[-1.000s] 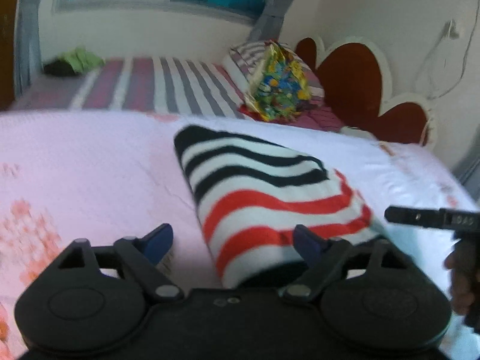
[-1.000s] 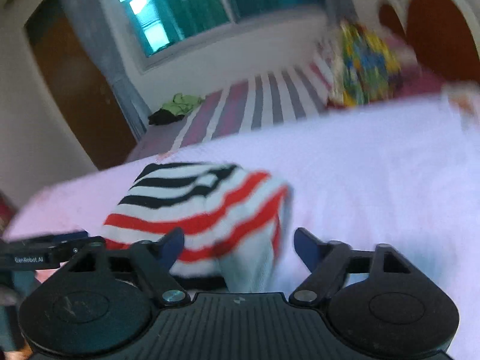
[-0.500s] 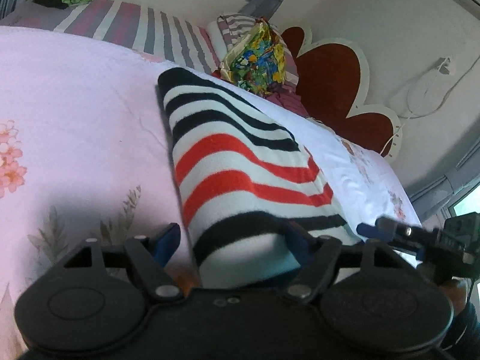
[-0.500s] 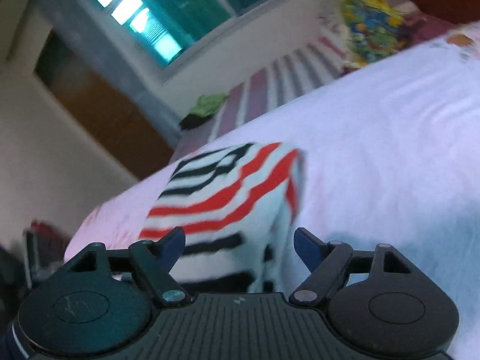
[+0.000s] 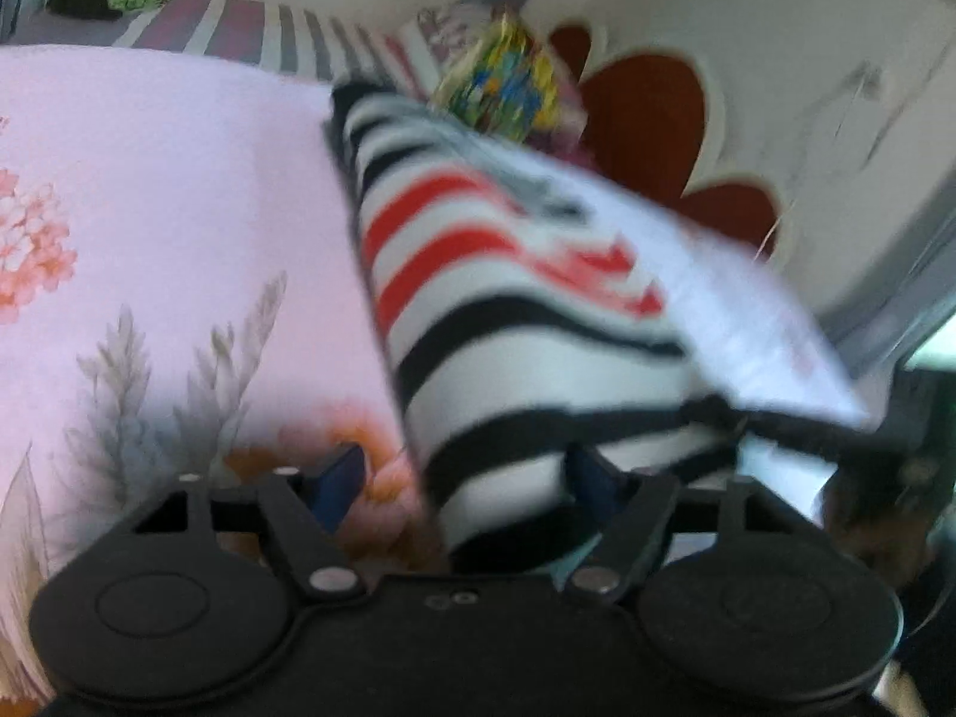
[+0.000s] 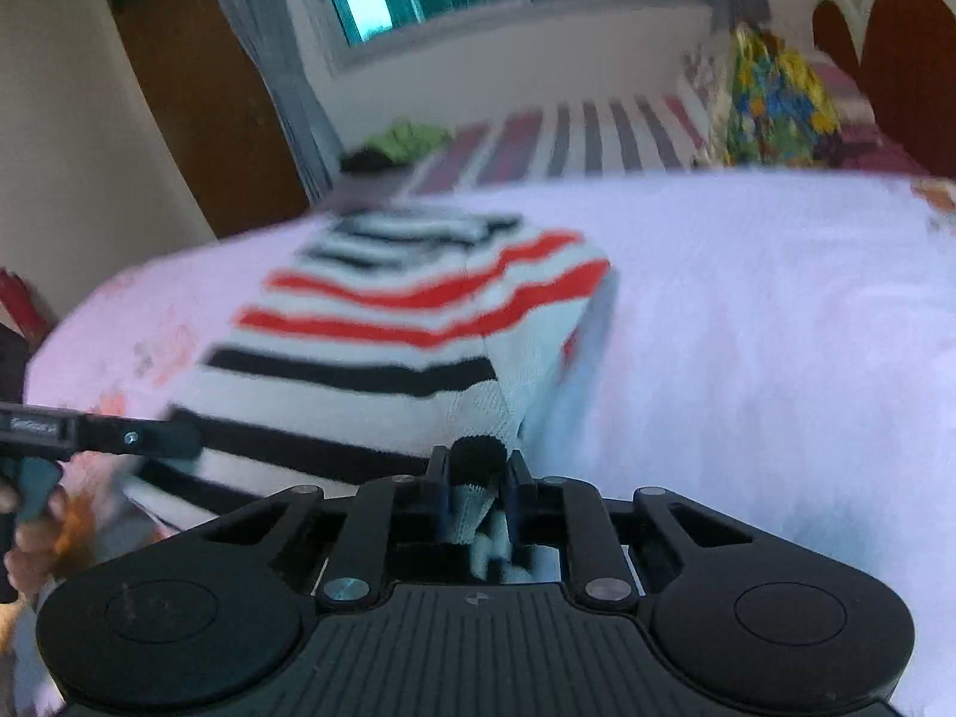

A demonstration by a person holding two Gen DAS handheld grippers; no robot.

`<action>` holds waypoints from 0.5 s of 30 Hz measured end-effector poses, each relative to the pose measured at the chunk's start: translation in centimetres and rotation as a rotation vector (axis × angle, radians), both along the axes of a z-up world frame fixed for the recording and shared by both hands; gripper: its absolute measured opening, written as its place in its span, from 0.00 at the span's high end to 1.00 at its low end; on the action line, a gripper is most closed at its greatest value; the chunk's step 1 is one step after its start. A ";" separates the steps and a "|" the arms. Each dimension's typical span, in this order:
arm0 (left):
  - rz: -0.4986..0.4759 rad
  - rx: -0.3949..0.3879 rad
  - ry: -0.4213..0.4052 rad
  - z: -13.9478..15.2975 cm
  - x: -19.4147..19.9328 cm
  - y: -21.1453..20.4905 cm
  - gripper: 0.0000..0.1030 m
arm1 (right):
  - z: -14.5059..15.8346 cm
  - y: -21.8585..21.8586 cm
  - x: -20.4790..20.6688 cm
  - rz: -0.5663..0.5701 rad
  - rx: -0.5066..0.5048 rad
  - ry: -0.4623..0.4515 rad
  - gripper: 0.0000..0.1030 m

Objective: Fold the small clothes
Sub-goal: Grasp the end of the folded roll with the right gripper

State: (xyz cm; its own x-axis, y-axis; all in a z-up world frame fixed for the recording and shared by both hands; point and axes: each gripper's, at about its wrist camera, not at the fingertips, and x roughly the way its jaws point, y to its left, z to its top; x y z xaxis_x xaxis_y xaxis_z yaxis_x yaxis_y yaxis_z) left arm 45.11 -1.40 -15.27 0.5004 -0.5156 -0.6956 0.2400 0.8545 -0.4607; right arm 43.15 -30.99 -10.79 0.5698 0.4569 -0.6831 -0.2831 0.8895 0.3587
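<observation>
so the striped garment point(image 6: 382, 322) lies on the pink bedspread point(image 6: 747, 310), its near hem at the bed's near edge, right under both tools. the right gripper point(image 6: 478, 478) is closing on the near right corner of the hem; a bunch of knit, black-trimmed, sits pinched between its jaws. the left gripper point(image 5: 460, 472) stands wide and released over the near left corner, one blue pad on the floral sheet, the other against or under the cloth; blur keeps me from telling whether it touches. nothing is clamped there.

to do this step well, i judge the left should bite the hem at the matching corner, taking both layers and no bedspread, before either hand lifts. the two grips want to sit level with each other so the fold line runs straight along the stripes. then lift low and carry the hem towards the far edge of the garment, keeping the cloth taut between the hands so it does not sag or twist.

as for containers, only a bright patterned bag point(image 6: 771, 101) stands near the headboard at the far end; its contents are not visible.
</observation>
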 end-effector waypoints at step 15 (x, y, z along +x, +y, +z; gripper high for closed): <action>0.130 -0.214 0.032 0.0 3.8 1.3 0.29 | 0.3 -2.9 1.9 -0.135 0.274 0.053 0.13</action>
State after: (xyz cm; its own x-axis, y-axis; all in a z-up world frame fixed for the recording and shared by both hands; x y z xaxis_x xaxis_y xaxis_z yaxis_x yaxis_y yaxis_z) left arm 48.88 -0.12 -15.24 0.5519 -0.5857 -0.5936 0.1170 0.7591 -0.6403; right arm 45.09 -33.91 -10.48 0.6047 0.5503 -0.5757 -0.1430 0.7861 0.6013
